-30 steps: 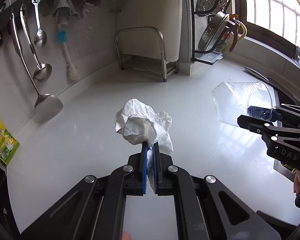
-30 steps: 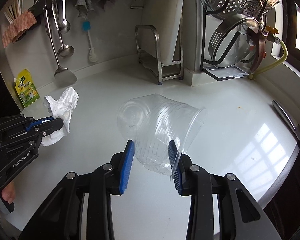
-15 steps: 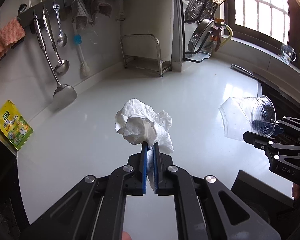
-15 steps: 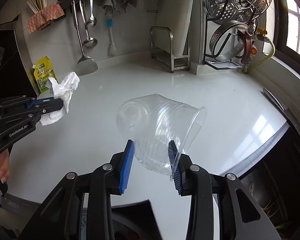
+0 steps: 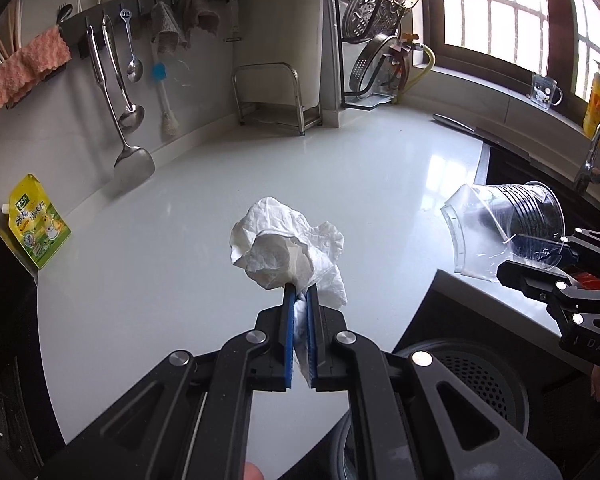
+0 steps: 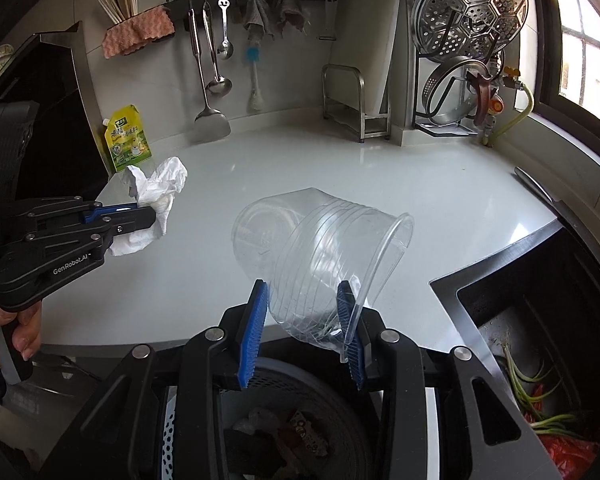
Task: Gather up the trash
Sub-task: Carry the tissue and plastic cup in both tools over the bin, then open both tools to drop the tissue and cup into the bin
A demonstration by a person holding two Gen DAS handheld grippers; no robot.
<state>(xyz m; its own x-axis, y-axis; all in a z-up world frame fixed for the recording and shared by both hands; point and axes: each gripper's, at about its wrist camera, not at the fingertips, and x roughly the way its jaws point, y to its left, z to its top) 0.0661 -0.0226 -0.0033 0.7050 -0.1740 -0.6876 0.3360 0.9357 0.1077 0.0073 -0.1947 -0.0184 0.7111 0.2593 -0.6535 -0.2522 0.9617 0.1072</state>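
Note:
My left gripper (image 5: 299,300) is shut on a crumpled white tissue (image 5: 288,250) and holds it in the air above the front edge of the white counter (image 5: 220,208); it shows at the left of the right wrist view (image 6: 154,192). My right gripper (image 6: 302,296) is shut on a squashed clear plastic cup (image 6: 320,256), which also shows at the right of the left wrist view (image 5: 504,228). A round perforated trash bin (image 6: 284,432) with wrappers inside stands on the floor below both grippers, and its rim shows in the left wrist view (image 5: 476,376).
A green-yellow pouch (image 5: 38,226) leans at the counter's left end. Utensils (image 5: 120,92) hang on the wall. A metal rack (image 5: 276,96) and a steamer stand (image 6: 464,64) stand at the back. A dark sink (image 6: 540,320) with scraps lies to the right.
Both grippers have pulled back from the counter with their loads. The counter's front edge and the trash bin below have come into view.

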